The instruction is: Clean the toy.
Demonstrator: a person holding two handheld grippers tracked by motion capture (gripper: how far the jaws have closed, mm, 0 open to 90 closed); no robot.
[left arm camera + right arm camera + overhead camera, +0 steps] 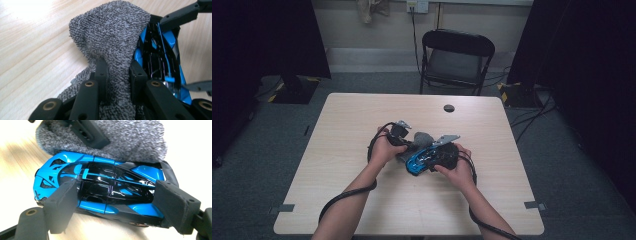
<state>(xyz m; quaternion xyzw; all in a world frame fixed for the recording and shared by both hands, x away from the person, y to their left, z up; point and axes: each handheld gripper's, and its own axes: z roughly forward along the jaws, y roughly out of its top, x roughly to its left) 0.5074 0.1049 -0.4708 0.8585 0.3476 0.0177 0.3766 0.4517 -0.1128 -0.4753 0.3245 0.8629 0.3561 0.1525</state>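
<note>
- Currently, left tongs (pixel 117 75) pinch a grey cloth (pixel 110 37), bunched against the car's flank.
- Toy car (pixel 100 187) sits mid-bench (pixel 362 120), long axis across the right tongs (pixel 115 205).
- Right tongs clamp it nose to tail; the cloth hand is nearer for wiping.

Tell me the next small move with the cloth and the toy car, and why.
Probably draw the grey cloth across the blue toy car in a short wipe. The left gripper is shut on a bunched fold of cloth, which lies against the car's side, while the right gripper grips the car at both ends, so it looks steadied for rubbing.
</note>
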